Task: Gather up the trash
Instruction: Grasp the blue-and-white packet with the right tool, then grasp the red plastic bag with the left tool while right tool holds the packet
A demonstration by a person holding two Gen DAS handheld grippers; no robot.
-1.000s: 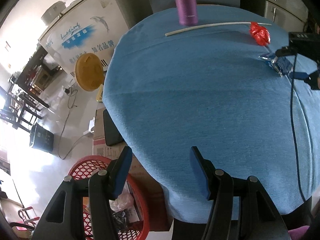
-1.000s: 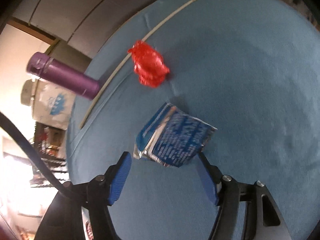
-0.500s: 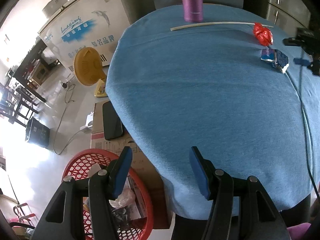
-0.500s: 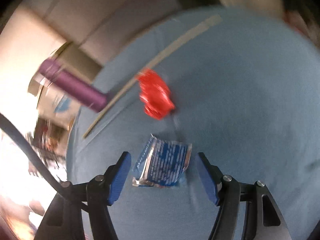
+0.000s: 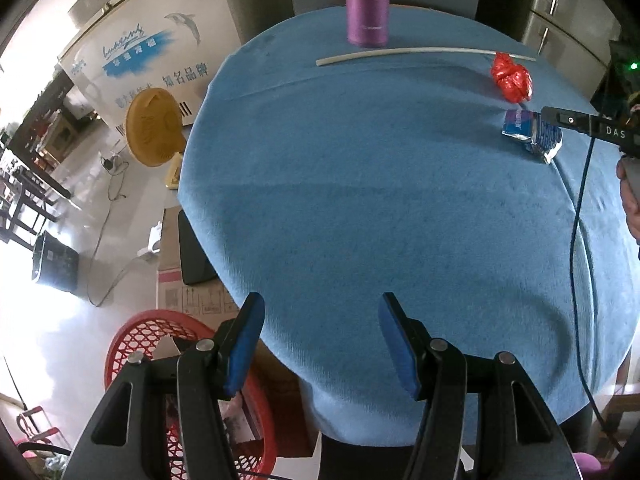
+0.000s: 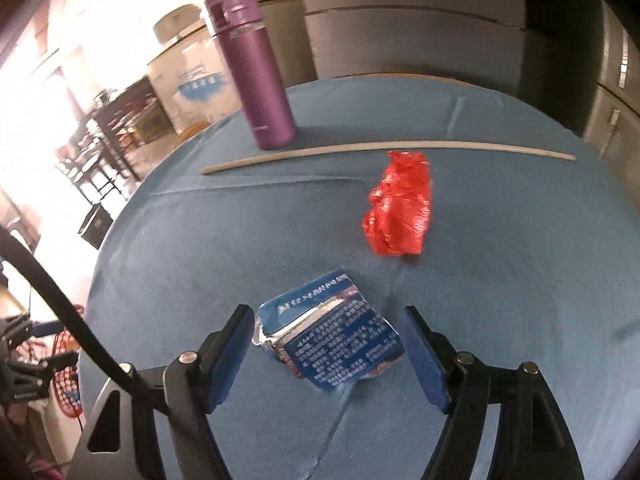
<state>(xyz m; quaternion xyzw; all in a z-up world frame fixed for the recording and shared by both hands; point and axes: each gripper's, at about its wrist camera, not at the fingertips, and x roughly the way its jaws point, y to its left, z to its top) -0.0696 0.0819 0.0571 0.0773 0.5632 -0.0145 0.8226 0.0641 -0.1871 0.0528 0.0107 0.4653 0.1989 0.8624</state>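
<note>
Straddling the blue wrapper [image 6: 332, 336], the right gripper [image 6: 326, 354] is held spread, not touching it. The red basket [image 5: 136, 344] is shown only beneath the spread, empty left gripper [image 5: 320, 344].

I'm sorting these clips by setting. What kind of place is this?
Probably a home dining or kitchen area: a round table under blue cloth, a chest freezer beside it, and a purple flask on the table.

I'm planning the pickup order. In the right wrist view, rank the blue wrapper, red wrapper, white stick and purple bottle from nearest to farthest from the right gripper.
1. Blue wrapper, between the open right gripper's fingers.
2. Red wrapper, ahead, slightly right.
3. White stick, lying crosswise beyond it.
4. Purple bottle, upright at the far left, just behind the stick.
</note>
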